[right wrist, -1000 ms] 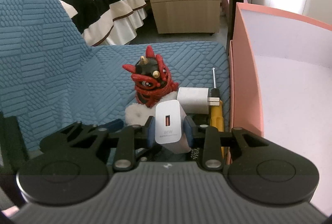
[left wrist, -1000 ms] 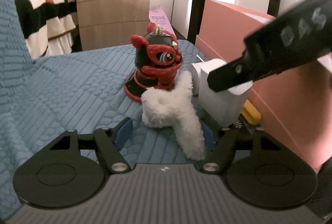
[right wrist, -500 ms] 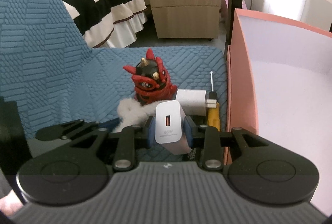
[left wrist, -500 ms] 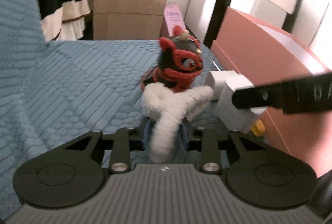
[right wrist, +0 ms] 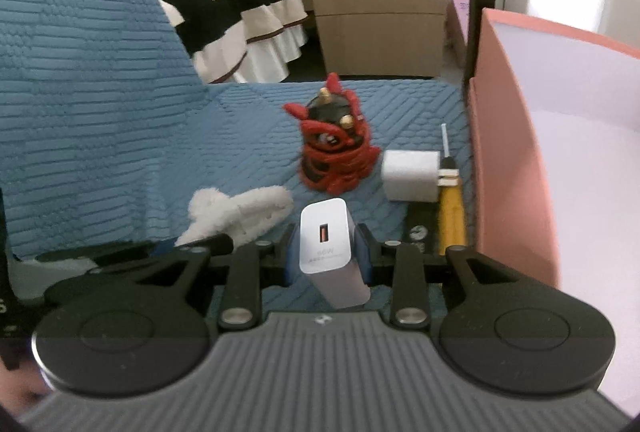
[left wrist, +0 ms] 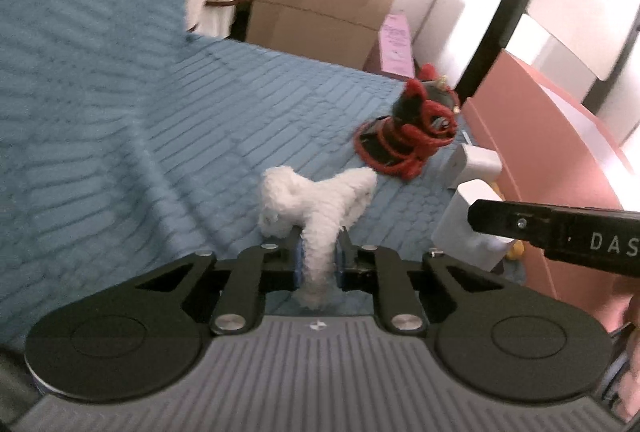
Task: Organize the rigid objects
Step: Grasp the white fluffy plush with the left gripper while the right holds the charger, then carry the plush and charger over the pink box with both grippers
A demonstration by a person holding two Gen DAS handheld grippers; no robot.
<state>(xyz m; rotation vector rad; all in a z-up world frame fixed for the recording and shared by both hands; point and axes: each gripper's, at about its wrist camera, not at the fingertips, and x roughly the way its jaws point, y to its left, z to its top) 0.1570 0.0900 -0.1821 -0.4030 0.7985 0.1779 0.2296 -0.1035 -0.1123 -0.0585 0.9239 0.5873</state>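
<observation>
Left claw (left wrist: 318, 262) pinches the white fluffy toy (left wrist: 316, 204); right claw (right wrist: 326, 256) holds the USB charger (right wrist: 328, 244) above the blue quilt (right wrist: 100, 112); swing it toward two o'clock, clearing the pink box (right wrist: 516, 160) wall before letting go

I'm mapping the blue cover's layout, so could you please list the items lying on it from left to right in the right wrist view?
White fluffy toy → red and black figurine → white cube charger → yellow screwdriver → pink box.
</observation>
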